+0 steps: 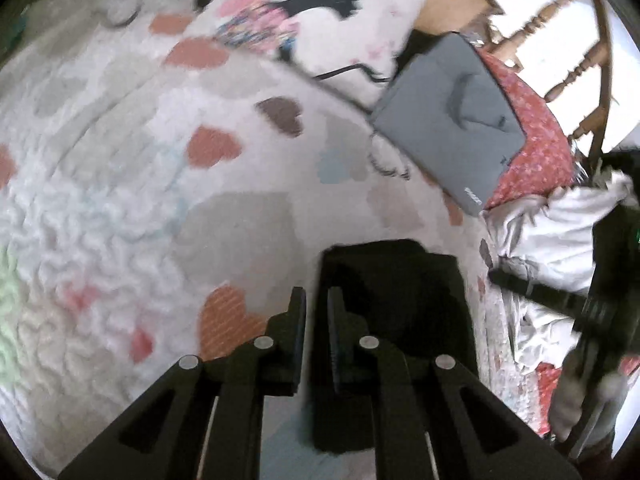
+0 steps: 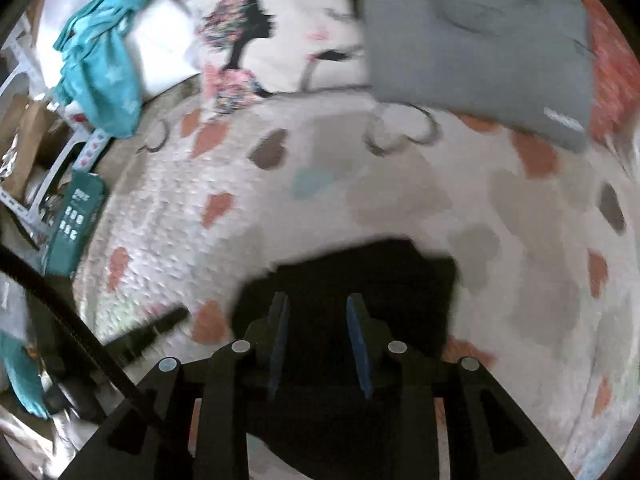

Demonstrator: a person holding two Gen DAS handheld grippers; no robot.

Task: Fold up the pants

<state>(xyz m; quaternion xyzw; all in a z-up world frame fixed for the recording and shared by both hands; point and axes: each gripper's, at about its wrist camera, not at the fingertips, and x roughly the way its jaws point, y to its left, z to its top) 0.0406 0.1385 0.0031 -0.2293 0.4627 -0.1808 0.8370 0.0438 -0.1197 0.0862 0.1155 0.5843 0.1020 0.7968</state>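
Note:
The black pants (image 1: pixel 400 300) lie folded in a compact dark block on the heart-patterned quilt (image 1: pixel 140 200). My left gripper (image 1: pixel 317 300) is nearly closed at the block's left edge, with the fabric edge between its fingers. In the right wrist view the pants (image 2: pixel 400 280) lie under my right gripper (image 2: pixel 316 308), whose blue-padded fingers (image 2: pixel 356 328) stand apart above the fabric, holding nothing. The quilt (image 2: pixel 520 280) shows around the block.
A grey laptop sleeve (image 1: pixel 448 120) lies on a red patterned pillow (image 1: pixel 536 148) at the far right, with a black cable and a wooden chair (image 1: pixel 568 40) behind. White bedding (image 1: pixel 552 232) is heaped at right. Teal cloth (image 2: pixel 100 68) and a teal box (image 2: pixel 76 216) lie at left.

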